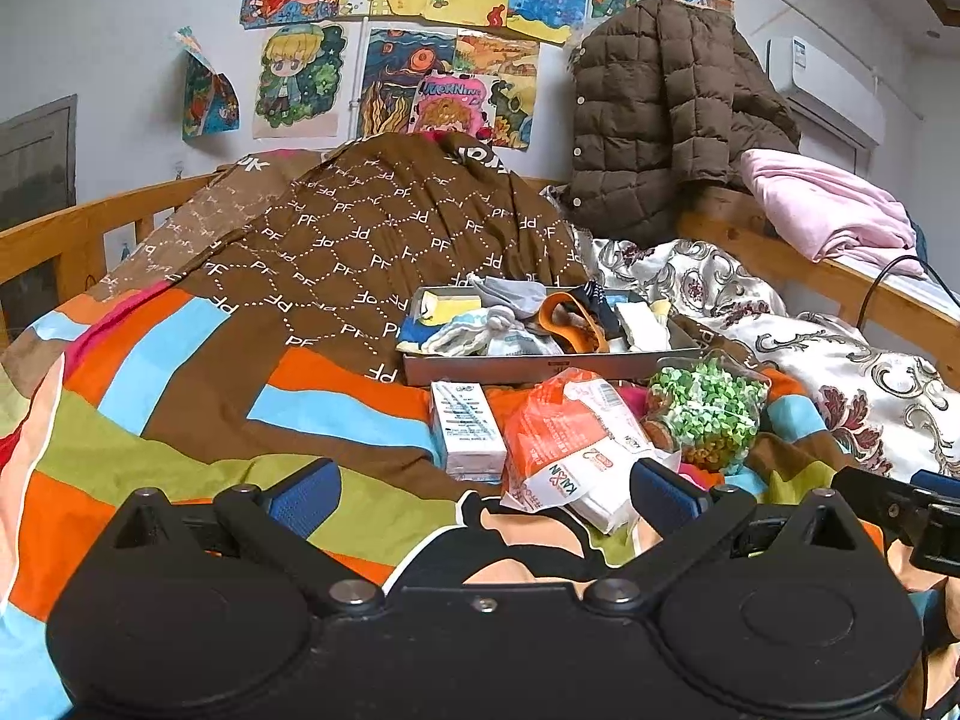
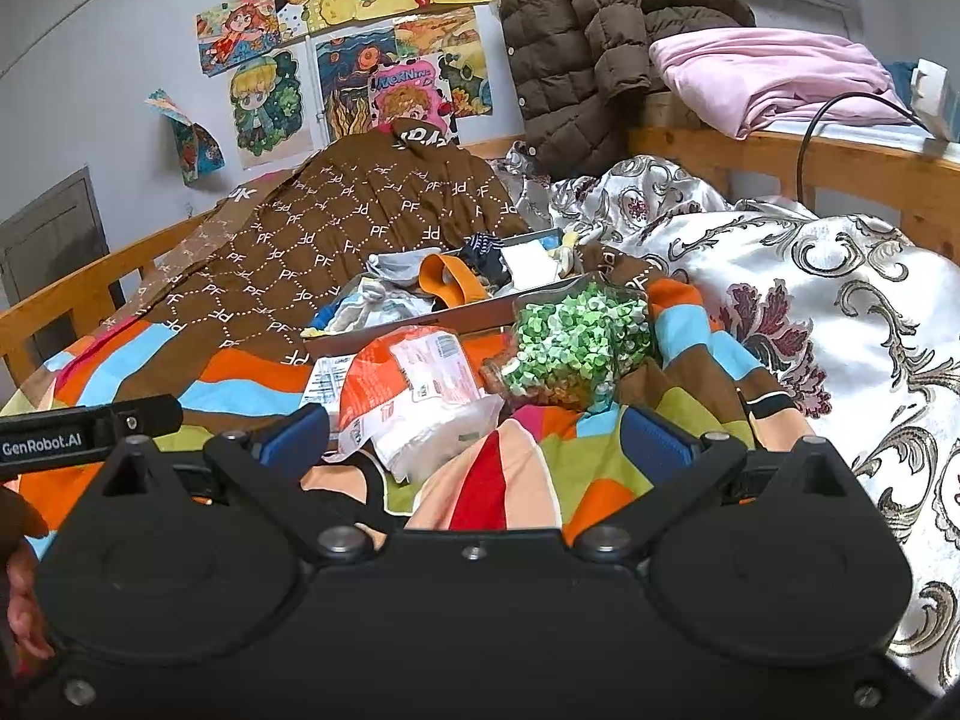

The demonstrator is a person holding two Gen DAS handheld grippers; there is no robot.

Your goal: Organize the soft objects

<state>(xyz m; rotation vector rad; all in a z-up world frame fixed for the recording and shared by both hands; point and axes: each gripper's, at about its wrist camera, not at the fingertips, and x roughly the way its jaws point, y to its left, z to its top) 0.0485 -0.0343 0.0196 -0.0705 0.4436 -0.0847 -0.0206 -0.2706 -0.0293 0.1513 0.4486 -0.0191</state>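
A grey shallow box (image 1: 540,367) (image 2: 420,324) sits on the bed, filled with several socks and small cloths, one with an orange band (image 1: 567,315) (image 2: 447,282). In front of it lie a white carton (image 1: 465,429), an orange-and-white tissue pack (image 1: 570,450) (image 2: 414,396) and a clear bag of green bits (image 1: 705,414) (image 2: 570,342). My left gripper (image 1: 483,495) is open just short of the tissue pack. My right gripper (image 2: 474,441) is open too, with the pack between and beyond its blue pads (image 2: 297,438).
A striped multicolour quilt (image 1: 180,372) covers the bed, with a brown patterned blanket (image 1: 360,228) heaped behind the box and a white floral quilt (image 2: 810,312) to the right. A wooden rail (image 2: 840,168) carries a brown puffer jacket (image 1: 660,120), pink cloth (image 2: 768,72) and a black cable.
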